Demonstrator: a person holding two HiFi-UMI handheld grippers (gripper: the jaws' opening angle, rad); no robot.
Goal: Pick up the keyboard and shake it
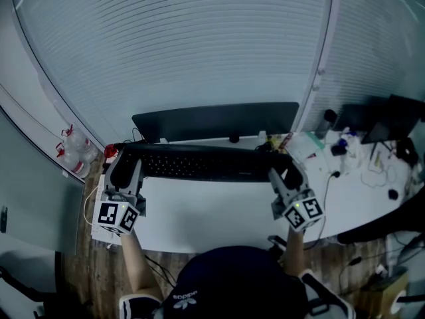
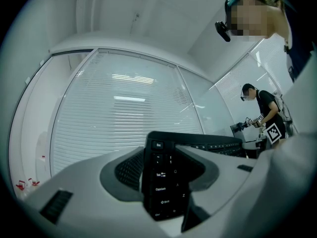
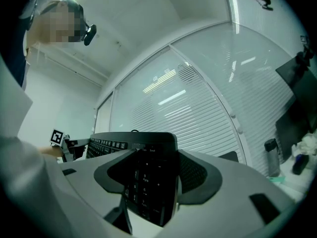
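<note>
Keyboard (image 1: 206, 163), black and full-width, sits crosswise above the far edge of the white desk (image 1: 219, 214), pinched at both ends. Nearest of all is the wearer's dark cap (image 1: 232, 281), with "adidas" readable on its brim. Just past it the left gripper (image 1: 123, 168) has its jaws closed on the keyboard's left end, and the right gripper (image 1: 287, 175) has its jaws closed on the right end, each marker cube toward the desk's near edge. From overhead I cannot tell whether the keyboard is clear of the desktop.

The gripper views give what the overhead one can't. The left gripper view reads the keycaps between the pads: Esc, Tab, Caps Lock, Shift. The right gripper view shows the number-pad end, with a 9 and PgUp legible, and along the key rows the other gripper's marker cube (image 3: 58, 136).

Beyond the keyboard a dark monitor (image 1: 216, 119) stands at the desk's far edge. The desk's right end is cluttered with cables and small items, too small to name. Off the left edge stand clear bottles (image 1: 74, 155) with red caps. Closed white blinds (image 1: 186, 38) behind glass panels wrap the room. Only the left gripper view shows a second person (image 2: 263, 108) far off, holding another marked gripper.
</note>
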